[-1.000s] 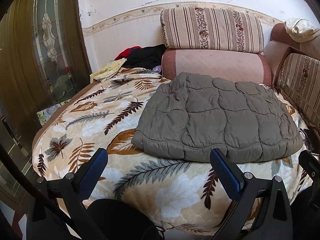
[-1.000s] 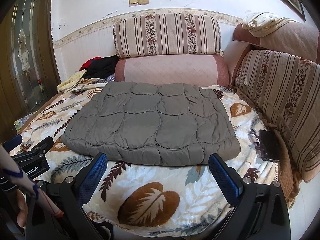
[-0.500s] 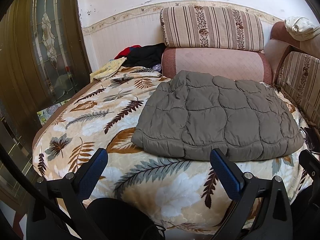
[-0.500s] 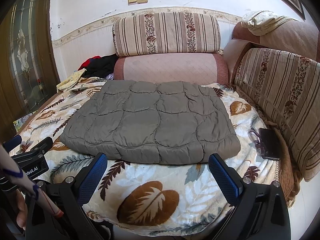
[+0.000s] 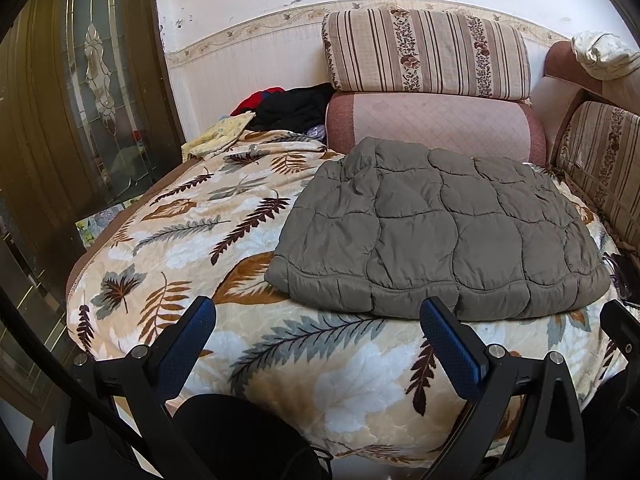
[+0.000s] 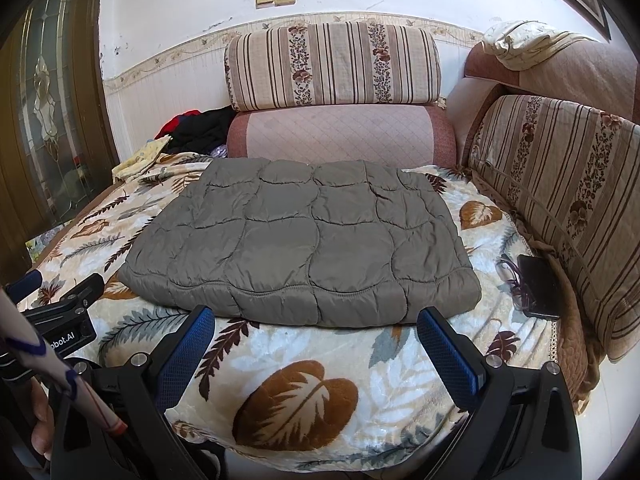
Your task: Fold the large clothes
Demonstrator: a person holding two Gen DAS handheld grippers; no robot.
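Observation:
A grey-green quilted jacket (image 5: 436,232) lies folded into a flat rectangle on the leaf-patterned blanket (image 5: 192,240); it also shows in the right wrist view (image 6: 304,240). My left gripper (image 5: 316,320) is open and empty, held just short of the jacket's near edge. My right gripper (image 6: 314,328) is open and empty, also just short of that near edge. The left gripper's body (image 6: 60,320) shows at the left of the right wrist view.
Striped cushions (image 6: 332,68) and a pink bolster (image 6: 340,132) back the bed. Black and red clothes (image 5: 288,108) are piled at the far left. A phone (image 6: 538,284) and glasses (image 6: 514,276) lie at the right by the striped side cushion (image 6: 560,184). A glass-panelled door (image 5: 92,80) stands at the left.
Both grippers have drawn slightly closer to the jacket's near edge. The jacket has not moved and both stay open.

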